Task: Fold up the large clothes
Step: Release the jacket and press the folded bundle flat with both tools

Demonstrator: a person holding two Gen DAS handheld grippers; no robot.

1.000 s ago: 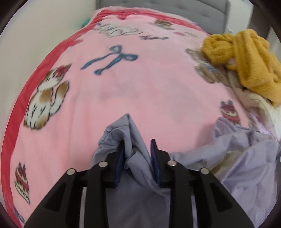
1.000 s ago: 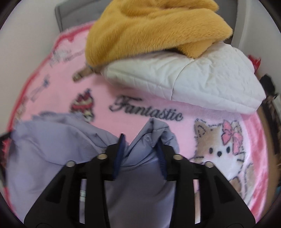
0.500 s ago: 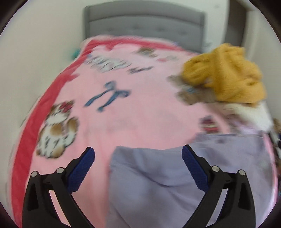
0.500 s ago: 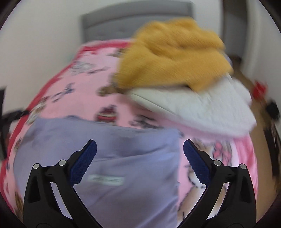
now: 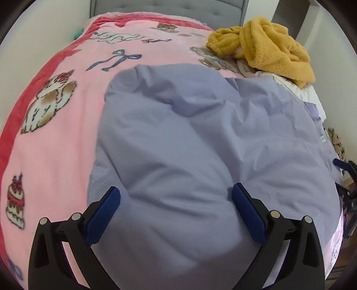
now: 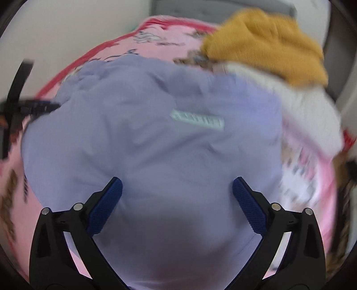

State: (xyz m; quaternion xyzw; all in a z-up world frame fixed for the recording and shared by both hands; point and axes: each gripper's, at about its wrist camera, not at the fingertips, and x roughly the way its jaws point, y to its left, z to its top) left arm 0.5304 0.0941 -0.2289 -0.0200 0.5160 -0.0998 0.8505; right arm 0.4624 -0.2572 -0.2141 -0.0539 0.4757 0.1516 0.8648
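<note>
A large lavender garment (image 5: 200, 138) lies spread and rumpled on a pink cartoon-print blanket (image 5: 58, 142). It fills the middle of the right wrist view (image 6: 156, 151), where a pale label (image 6: 197, 119) shows on it. My left gripper (image 5: 176, 212) is open and empty, jaws wide apart over the garment's near part. My right gripper (image 6: 177, 200) is open and empty too, above the same cloth. The right wrist view is blurred by motion. The left gripper's black frame (image 6: 15, 107) shows at that view's left edge.
A mustard fleece garment (image 5: 267, 49) is heaped at the bed's far right on a white quilted item (image 6: 312, 107). A grey headboard (image 5: 169, 6) and pale wall stand behind. Brown clutter (image 5: 338, 145) lies off the bed's right side.
Both grippers let go of the lavender cloth they pinched a second ago and opened wide. The garment now lies spread on the blanket, and both cameras have pulled back above it.
</note>
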